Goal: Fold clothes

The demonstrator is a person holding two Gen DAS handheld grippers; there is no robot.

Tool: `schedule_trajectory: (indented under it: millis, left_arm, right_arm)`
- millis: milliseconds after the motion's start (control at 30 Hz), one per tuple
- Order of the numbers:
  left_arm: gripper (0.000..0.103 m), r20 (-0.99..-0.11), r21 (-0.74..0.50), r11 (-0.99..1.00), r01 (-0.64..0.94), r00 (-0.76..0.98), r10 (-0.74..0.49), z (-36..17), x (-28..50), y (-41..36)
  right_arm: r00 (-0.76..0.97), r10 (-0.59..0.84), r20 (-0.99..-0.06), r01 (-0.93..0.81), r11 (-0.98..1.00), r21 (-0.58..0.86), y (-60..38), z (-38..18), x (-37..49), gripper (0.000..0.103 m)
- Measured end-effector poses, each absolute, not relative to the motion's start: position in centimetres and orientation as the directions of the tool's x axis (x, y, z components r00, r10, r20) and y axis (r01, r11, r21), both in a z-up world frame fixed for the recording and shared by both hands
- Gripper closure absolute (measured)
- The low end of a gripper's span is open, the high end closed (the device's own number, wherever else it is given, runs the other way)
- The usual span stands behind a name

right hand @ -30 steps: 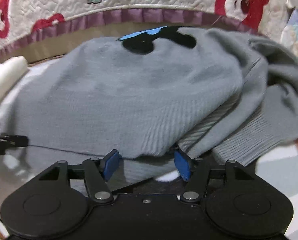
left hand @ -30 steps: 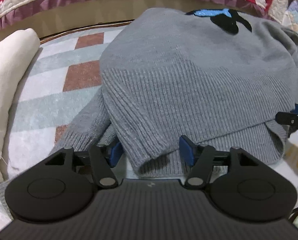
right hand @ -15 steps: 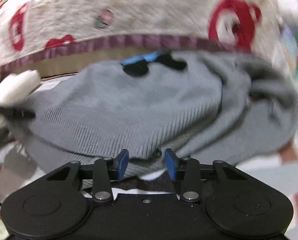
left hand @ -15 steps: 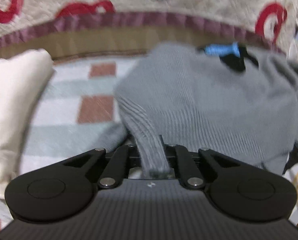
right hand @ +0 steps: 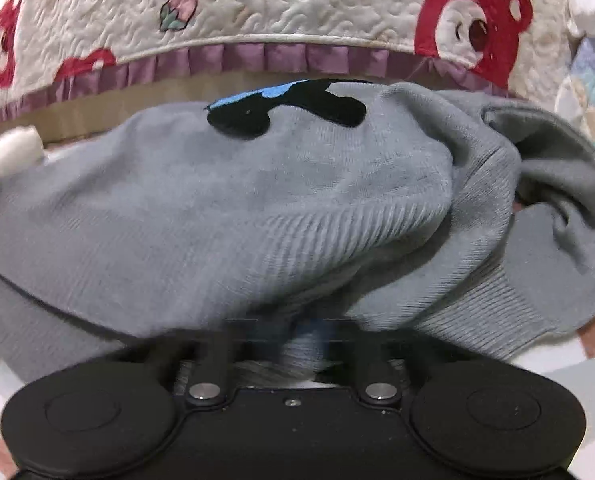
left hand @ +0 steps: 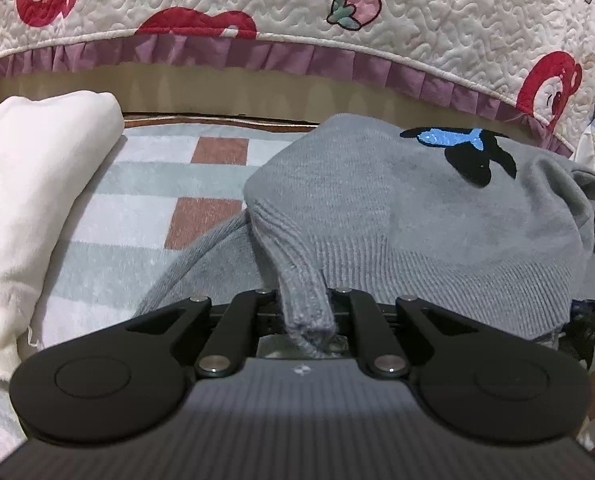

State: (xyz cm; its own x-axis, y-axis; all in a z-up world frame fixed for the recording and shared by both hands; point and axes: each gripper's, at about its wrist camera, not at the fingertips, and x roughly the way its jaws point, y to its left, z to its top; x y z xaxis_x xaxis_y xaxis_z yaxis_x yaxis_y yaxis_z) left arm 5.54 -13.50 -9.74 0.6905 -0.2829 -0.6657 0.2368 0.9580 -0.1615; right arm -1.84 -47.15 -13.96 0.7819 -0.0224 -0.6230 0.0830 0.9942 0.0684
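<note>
A quilted cream bedspread [left hand: 257, 4] fills the top of both views, printed with red bears [right hand: 473, 20] and small strawberries [left hand: 353, 6], and edged by a purple ruffle [left hand: 337, 62]. Below the ruffle runs a tan band [left hand: 217, 92]. The lower left of the left view shows a checked cover [left hand: 145, 208] in pale blue, white and rust squares.

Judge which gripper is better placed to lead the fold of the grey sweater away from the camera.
Probably the left. The left gripper is visibly shut on the ribbed hem corner of the grey sweater, sharp and clear. The right gripper also seems to pinch hem fabric, but that view is blurred.
</note>
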Motion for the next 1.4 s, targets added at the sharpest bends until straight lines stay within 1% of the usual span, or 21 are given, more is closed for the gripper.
schedule_trajectory:
  millis: [33,100,233,367,500,567,700,733,767,833,900,933,1033,1133,1200,1233,1267,1300,1333,1367,1400]
  left_arm:
    - [0.097,-0.661,-0.166,0.956,0.240,0.693,-0.289,-9.4,5.4,-13.3]
    - [0.097,-0.649,-0.174,0.952,0.250,0.698,-0.302,-8.6,4.8,-13.0]
    - [0.097,-0.618,-0.211,0.936,0.281,0.704,-0.351,-6.2,3.0,-12.3]
    - [0.097,-0.577,-0.277,0.905,0.322,0.697,-0.425,-3.1,-0.1,-10.8]
    - [0.097,-0.532,-0.334,0.866,0.373,0.684,-0.500,-0.9,-4.9,-7.7]
    - [0.097,-0.562,-0.354,0.860,0.368,0.651,-0.510,-1.5,-6.7,-6.6]
    - [0.097,-0.715,-0.392,0.873,0.290,0.501,-0.488,-6.3,-6.5,-6.8]
    - [0.097,-0.748,-0.404,0.876,0.264,0.456,-0.482,-7.5,-6.2,-7.0]
    - [0.098,-0.752,-0.423,0.868,0.261,0.434,-0.497,-7.7,-6.1,-7.1]
    - [0.098,-0.737,-0.445,0.850,0.282,0.424,-0.526,-7.0,-6.5,-7.3]
    - [0.098,-0.706,-0.443,0.831,0.337,0.441,-0.555,-4.7,-7.8,-7.2]
    - [0.097,-0.708,-0.444,0.825,0.349,0.428,-0.562,-4.0,-8.2,-7.2]
    - [0.096,-0.771,-0.392,0.830,0.396,0.350,-0.532,-2.7,-8.8,-7.8]
    - [0.095,-0.844,-0.371,0.839,0.399,0.232,-0.483,-5.0,-9.4,-8.8]
    - [0.086,-0.900,-0.305,0.865,0.398,0.176,-0.398,-7.4,-9.5,-9.8]
    - [0.080,-0.923,-0.259,0.881,0.395,0.168,-0.347,-8.1,-9.7,-10.1]
    - [0.076,-0.942,-0.211,0.896,0.390,0.163,-0.293,-8.7,-9.9,-10.3]
    - [0.075,-0.940,-0.208,0.898,0.388,0.176,-0.293,-8.4,-10.1,-10.2]
    - [0.071,-0.931,-0.216,0.896,0.387,0.194,-0.309,-7.9,-10.4,-9.9]
    - [0.066,-0.922,-0.225,0.895,0.386,0.212,-0.323,-7.4,-10.6,-9.6]
    - [0.063,-0.910,-0.242,0.893,0.380,0.231,-0.345,-6.7,-10.9,-9.3]
  right_arm:
    - [0.795,-0.024,-0.606,0.092,0.992,0.081,-47.0,-13.1,-2.4,0.100]
    - [0.823,-0.062,-0.565,0.113,0.992,0.056,-46.6,-10.7,-4.8,0.100]
    - [0.854,-0.178,-0.489,0.198,0.980,-0.010,-47.1,-5.6,-10.7,0.100]
    - [0.846,-0.290,-0.448,0.313,0.949,-0.023,-49.2,-2.2,-17.1,0.100]
    - [0.828,-0.359,-0.430,0.378,0.925,-0.045,-49.9,-1.0,-22.6,0.100]
    - [0.809,-0.375,-0.453,0.389,0.919,-0.065,-49.7,-1.6,-24.9,0.100]
    - [0.733,-0.366,-0.573,0.355,0.925,-0.137,-49.2,-6.0,-26.7,0.100]
    - [0.726,-0.366,-0.582,0.356,0.924,-0.137,-49.2,-6.6,-27.1,0.101]
    - [0.722,-0.366,-0.588,0.358,0.924,-0.136,-49.2,-7.0,-27.5,0.101]
    - [0.728,-0.382,-0.569,0.378,0.916,-0.130,-49.3,-6.7,-28.3,0.101]
    - [0.742,-0.404,-0.534,0.406,0.906,-0.121,-49.3,-5.2,-29.3,0.101]
    - [0.746,-0.424,-0.513,0.424,0.897,-0.125,-49.2,-4.4,-29.8,0.101]
    - [0.724,-0.487,-0.489,0.480,0.864,-0.150,-49.3,-2.9,-31.3,0.101]
    - [0.670,-0.456,-0.586,0.478,0.869,-0.128,-50.2,-4.9,-31.2,0.101]
    - [0.615,-0.411,-0.673,0.463,0.879,-0.113,-50.6,-7.3,-30.7,0.100]
    - [0.616,-0.377,-0.692,0.461,0.885,-0.071,-50.6,-8.1,-30.9,0.095]
    - [0.641,-0.338,-0.689,0.453,0.892,-0.017,-50.5,-8.3,-31.3,0.090]
    - [0.669,-0.300,-0.680,0.442,0.896,0.040,-50.3,-8.3,-31.8,0.089]
    - [0.704,-0.255,-0.663,0.410,0.908,0.086,-49.8,-8.0,-32.1,0.075]
    - [0.736,-0.216,-0.641,0.366,0.924,0.109,-49.2,-7.6,-32.2,0.057]
    - [0.758,-0.197,-0.623,0.329,0.938,0.104,-48.4,-7.2,-32.0,0.052]
